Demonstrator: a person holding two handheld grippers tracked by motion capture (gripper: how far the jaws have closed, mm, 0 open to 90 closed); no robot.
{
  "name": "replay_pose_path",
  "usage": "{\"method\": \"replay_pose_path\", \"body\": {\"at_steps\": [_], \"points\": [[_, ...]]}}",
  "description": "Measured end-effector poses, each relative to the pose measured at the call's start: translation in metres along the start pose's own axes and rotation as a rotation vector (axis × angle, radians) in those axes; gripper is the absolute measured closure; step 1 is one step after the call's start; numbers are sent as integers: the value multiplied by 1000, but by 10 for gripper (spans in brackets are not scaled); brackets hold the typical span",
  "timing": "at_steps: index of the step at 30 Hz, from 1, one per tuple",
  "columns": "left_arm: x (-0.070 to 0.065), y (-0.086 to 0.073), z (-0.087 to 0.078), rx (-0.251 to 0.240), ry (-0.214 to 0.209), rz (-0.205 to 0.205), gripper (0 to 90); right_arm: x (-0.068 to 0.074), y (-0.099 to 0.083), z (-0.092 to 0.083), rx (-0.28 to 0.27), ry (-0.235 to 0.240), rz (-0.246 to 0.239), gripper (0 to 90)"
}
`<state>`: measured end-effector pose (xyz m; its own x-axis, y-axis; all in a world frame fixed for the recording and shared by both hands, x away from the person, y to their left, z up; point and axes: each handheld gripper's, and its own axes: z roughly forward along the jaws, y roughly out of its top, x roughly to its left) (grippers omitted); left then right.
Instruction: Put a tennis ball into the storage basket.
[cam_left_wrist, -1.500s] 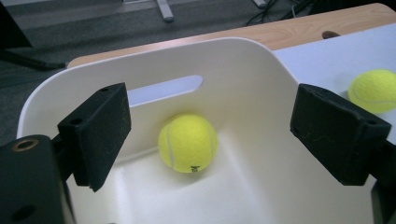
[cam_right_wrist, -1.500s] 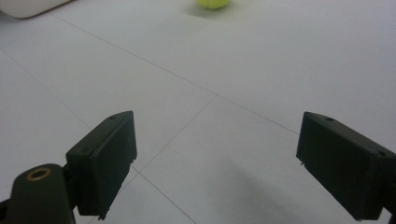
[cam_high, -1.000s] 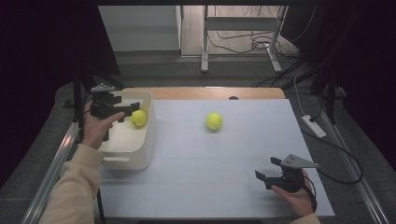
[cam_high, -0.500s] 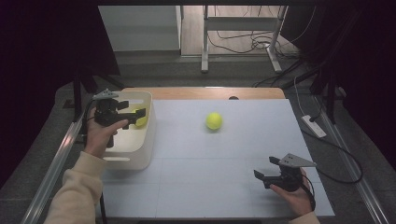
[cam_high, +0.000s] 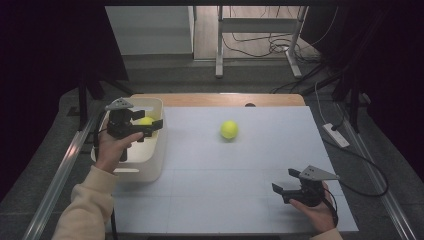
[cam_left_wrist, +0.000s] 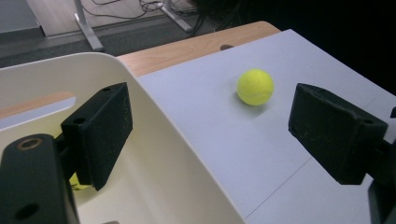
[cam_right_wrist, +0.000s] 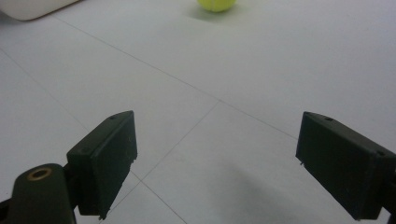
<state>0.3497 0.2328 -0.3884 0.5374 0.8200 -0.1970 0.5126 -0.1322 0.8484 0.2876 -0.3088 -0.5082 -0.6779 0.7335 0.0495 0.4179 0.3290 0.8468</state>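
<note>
I'm working a white table (cam_high: 240, 190) with a cream bin (cam_high: 152, 160) at its left edge. One ball (cam_left_wrist: 77, 183) already lies in the bin; through the left gripper view I see only a yellow sliver of it behind my own jaw, so how it sits on the floor of the bin I can't make out. The second ball (cam_high: 229, 129) rests loose on the table, well apart from the bin and from both hands.

My left gripper (cam_high: 150, 126) hangs over the bin's right wall, jaws wide apart with nothing between them, and its camera looks straight across at the loose ball. I judge the first drop done and the fetch of the second ball as the step in hand.

Next I must carry the left gripper out over the table, bring the jaws down either side of the ball and close gently, since it will likely roll if nudged.

My right gripper (cam_high: 285, 189) rests low near the front right, jaws also apart and empty; its view cuts the ball off at the top edge.
</note>
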Motion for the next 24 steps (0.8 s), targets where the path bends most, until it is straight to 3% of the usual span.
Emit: {"method": "replay_pose_path", "body": {"at_steps": [9, 24], "points": [[-22, 0, 6, -1, -43, 26, 145, 1, -1, -5, -9, -2, 2, 123], [-42, 6, 20, 19, -84, 66, 145, 1, -1, -4, -10, 6, -3, 122]]}}
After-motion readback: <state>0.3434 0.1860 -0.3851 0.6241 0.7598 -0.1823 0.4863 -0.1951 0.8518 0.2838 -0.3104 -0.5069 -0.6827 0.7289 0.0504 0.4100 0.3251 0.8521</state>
